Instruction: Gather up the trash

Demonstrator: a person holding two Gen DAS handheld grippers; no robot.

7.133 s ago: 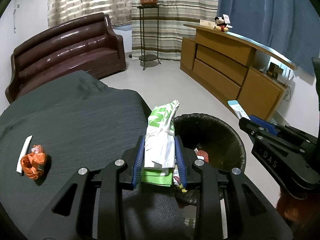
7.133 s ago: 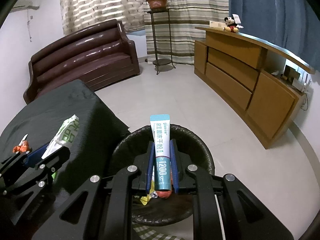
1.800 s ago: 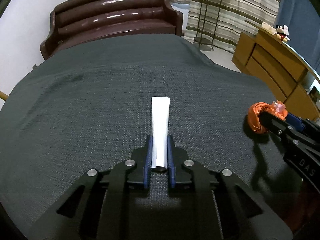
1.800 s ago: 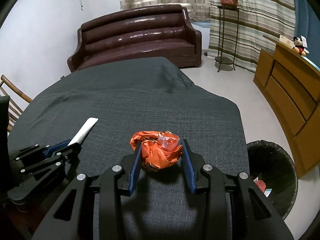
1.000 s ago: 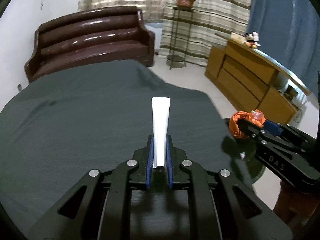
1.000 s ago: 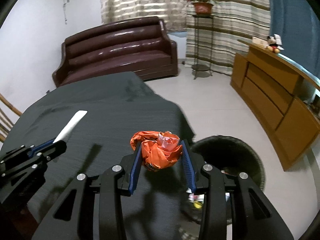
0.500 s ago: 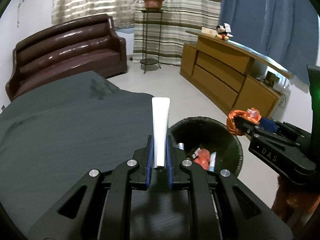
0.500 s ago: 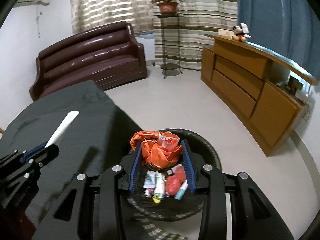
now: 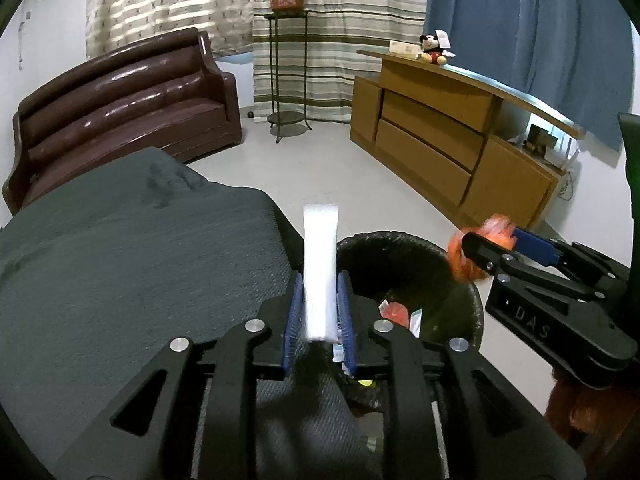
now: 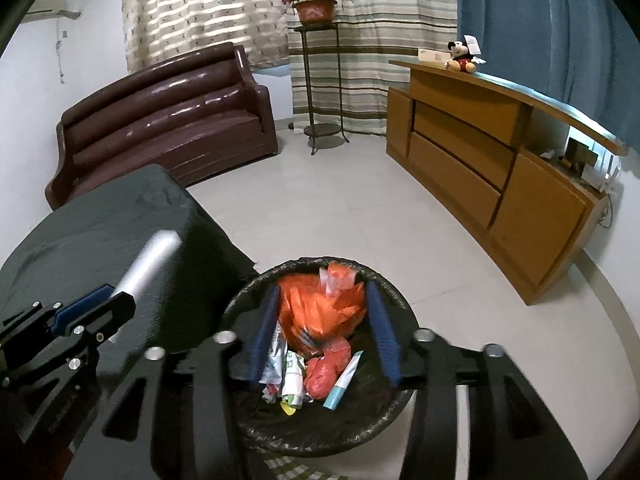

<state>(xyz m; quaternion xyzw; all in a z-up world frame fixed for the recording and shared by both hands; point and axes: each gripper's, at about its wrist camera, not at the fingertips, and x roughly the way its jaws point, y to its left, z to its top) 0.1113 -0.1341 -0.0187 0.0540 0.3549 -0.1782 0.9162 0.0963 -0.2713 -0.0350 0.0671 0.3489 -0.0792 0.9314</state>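
Observation:
My left gripper (image 9: 318,312) has its jaws a little apart around a flat white tube (image 9: 320,268), over the near rim of the black-lined trash bin (image 9: 460,268). The tube looks blurred, and I cannot tell whether the pads still press it. My right gripper (image 10: 326,328) is open over the bin (image 10: 256,428). The crumpled orange wrapper (image 10: 324,308) sits loose between its spread fingers, above the trash inside. The wrapper also shows blurred at the right gripper's tip in the left wrist view (image 9: 476,252).
The dark grey clothed table (image 9: 120,264) lies left of the bin. A brown sofa (image 9: 120,108), a plant stand (image 9: 286,80) and a wooden sideboard (image 9: 440,144) stand around the pale tiled floor. The bin holds several wrappers and a small tube (image 10: 344,380).
My right gripper has opened, and the orange wrapper is coming free over the bin. My left gripper's jaws have spread slightly around the white tube. Both grippers moved closer over the bin.

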